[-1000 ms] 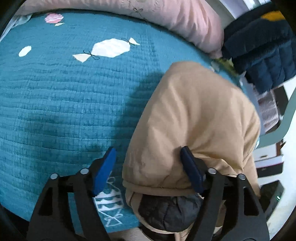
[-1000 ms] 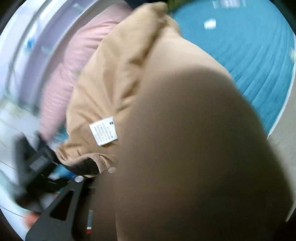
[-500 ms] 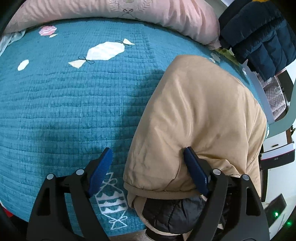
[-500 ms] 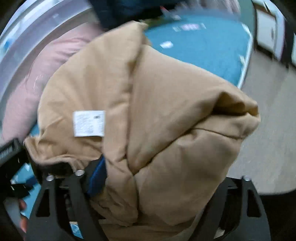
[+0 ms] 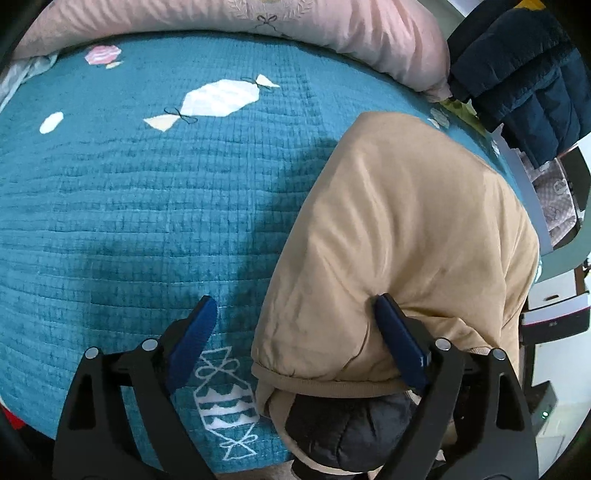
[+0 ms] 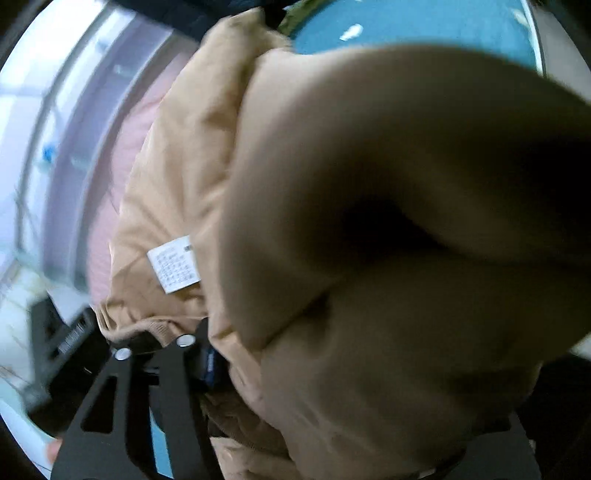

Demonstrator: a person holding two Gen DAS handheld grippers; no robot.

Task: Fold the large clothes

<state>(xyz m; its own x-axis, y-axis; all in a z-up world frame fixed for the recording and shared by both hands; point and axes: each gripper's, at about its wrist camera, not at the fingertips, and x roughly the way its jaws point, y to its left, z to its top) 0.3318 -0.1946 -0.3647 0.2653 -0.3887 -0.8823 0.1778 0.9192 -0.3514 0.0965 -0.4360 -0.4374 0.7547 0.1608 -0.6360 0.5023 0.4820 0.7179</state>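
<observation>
A tan padded jacket (image 5: 413, 236) is lying bunched on a bed covered by a teal quilt (image 5: 147, 206), toward the right side of the left wrist view, with its dark lining (image 5: 347, 432) showing at the near edge. The left gripper (image 5: 291, 321) is pointing down at the jacket's near hem, and its jaws are opening: the left blue pad (image 5: 192, 339) is standing over bare quilt, clear of the cloth, while the right one is resting against the jacket's fabric, so nothing is clamped. A pink pillow (image 5: 295, 26) is lying along the far edge of the bed, and a dark navy puffer coat (image 5: 524, 74) is sitting at the upper right.

In the right wrist view, the jacket is filling most of the picture, blurred and very close to the lens. A white care label (image 6: 175, 264) is showing on its inner side. The right gripper's (image 6: 332, 387) jaws are closing with jacket fabric bulging between them; only the left finger (image 6: 173, 373) is visible, pressed against the cloth, and whether the grip is firm cannot be told.
</observation>
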